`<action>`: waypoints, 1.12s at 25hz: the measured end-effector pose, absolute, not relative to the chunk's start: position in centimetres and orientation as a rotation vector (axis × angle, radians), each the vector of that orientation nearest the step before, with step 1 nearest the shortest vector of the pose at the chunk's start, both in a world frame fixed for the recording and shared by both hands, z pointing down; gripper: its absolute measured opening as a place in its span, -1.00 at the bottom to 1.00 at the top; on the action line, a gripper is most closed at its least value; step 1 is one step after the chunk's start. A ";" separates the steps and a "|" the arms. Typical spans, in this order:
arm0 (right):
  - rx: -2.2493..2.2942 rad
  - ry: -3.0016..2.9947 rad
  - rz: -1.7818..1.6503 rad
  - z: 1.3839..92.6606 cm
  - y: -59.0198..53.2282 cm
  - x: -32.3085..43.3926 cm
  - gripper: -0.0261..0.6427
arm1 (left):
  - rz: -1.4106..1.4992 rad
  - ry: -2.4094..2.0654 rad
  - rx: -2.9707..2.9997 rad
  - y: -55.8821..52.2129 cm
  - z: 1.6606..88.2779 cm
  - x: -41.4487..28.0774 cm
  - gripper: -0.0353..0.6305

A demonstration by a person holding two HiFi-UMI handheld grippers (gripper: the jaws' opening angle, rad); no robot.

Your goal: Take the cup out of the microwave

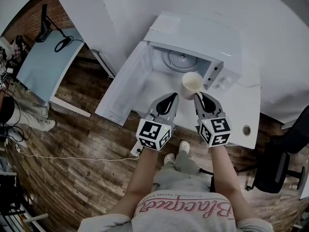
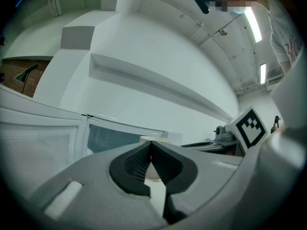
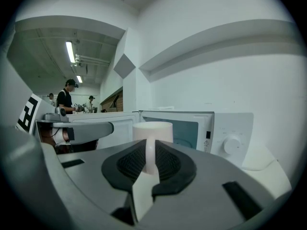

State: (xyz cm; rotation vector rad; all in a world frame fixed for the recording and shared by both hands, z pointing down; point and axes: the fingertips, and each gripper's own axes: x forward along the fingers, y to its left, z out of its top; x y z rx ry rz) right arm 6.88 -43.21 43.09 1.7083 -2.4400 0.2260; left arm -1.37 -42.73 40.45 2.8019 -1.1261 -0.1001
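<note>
Pinched by its handle [image 3: 149,153] between the pads of the right gripper [image 3: 149,163]: a white cup [image 3: 152,130], upright, its body just past the fingertips on the far side. Outside the microwave [image 1: 193,37], in front of the open cavity, toward the right end by the control knob [image 3: 231,144], over the white table [image 1: 241,117]. Microwave door [image 1: 120,86] swung wide to the left. Just left of the cup, apart from it: the left gripper [image 2: 151,150], pressed closed tip to tip, gripping nothing.
</note>
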 end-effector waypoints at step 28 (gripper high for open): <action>1.684 -2.587 0.111 35.2 -43.2 11.3 -0.77 | -0.179 -1.192 2.982 -43.7 31.8 4.4 -0.88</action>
